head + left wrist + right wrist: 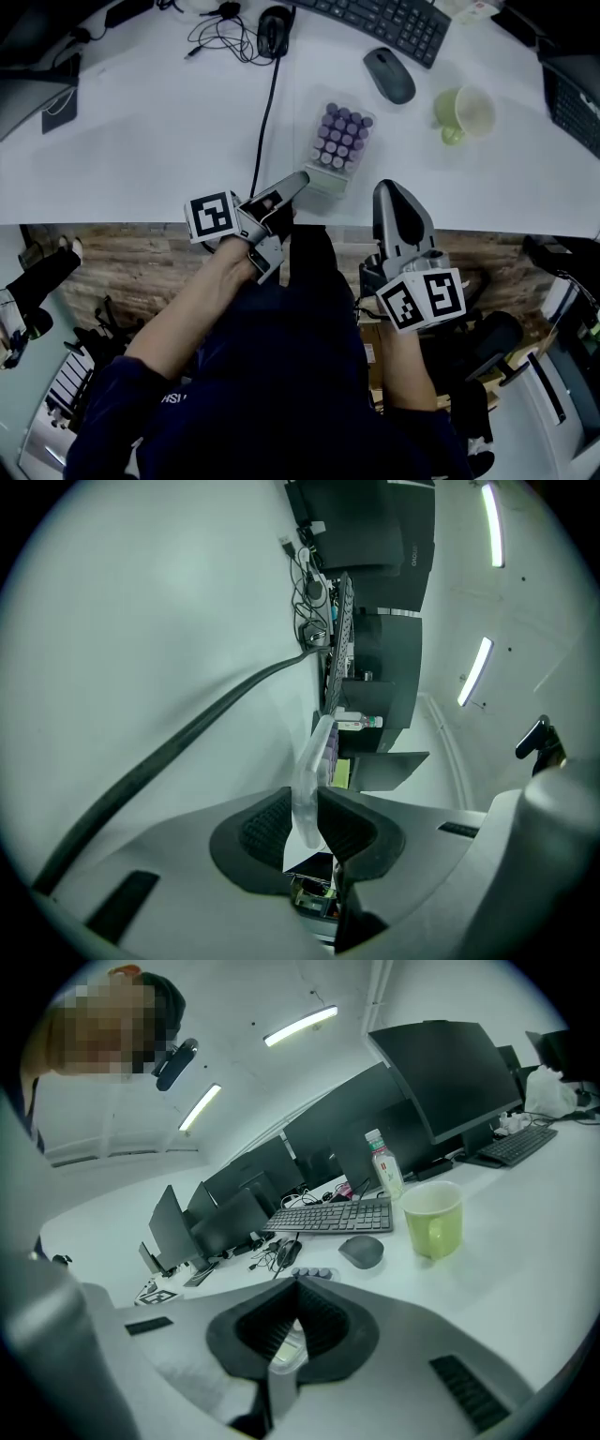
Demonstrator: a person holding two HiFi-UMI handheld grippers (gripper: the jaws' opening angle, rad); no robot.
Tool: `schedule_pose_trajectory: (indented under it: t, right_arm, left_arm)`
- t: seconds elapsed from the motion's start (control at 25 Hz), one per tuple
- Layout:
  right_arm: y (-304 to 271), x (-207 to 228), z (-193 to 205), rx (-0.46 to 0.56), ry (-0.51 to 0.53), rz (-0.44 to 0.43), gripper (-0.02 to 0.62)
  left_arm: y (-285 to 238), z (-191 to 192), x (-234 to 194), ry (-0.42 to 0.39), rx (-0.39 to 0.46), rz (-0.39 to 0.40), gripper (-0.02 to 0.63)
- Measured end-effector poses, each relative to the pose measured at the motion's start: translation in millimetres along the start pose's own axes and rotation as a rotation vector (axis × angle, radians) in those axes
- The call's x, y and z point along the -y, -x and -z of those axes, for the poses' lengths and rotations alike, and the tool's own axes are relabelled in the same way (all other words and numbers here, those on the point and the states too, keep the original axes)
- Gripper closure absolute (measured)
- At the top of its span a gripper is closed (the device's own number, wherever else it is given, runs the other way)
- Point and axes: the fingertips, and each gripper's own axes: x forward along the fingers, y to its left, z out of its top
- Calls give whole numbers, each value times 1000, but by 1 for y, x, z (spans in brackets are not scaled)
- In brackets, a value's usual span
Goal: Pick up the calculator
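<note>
Calculator, clear plastic slab with round purple keys [339, 141], near edge clamped in left gripper [298, 180], body projecting ahead of jaws, apparently not yet lifted off white desk [141, 141]; right gripper [387, 190] alongside, closed, empty.

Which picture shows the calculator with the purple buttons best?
The head view: the calculator is seen from above, with its purple buttons showing. The left gripper view shows only its thin edge, clamped between the jaws. The right gripper view shows just a few buttons peeking over the jaws.
</note>
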Motion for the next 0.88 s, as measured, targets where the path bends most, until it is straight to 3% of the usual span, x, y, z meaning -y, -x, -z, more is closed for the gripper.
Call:
schedule_pose_trajectory:
  t: [0.88]
  right_arm:
    - [32, -65, -71, 174, 117, -10, 594]
  left_arm:
    - [51, -34, 115, -183, 69, 257, 505]
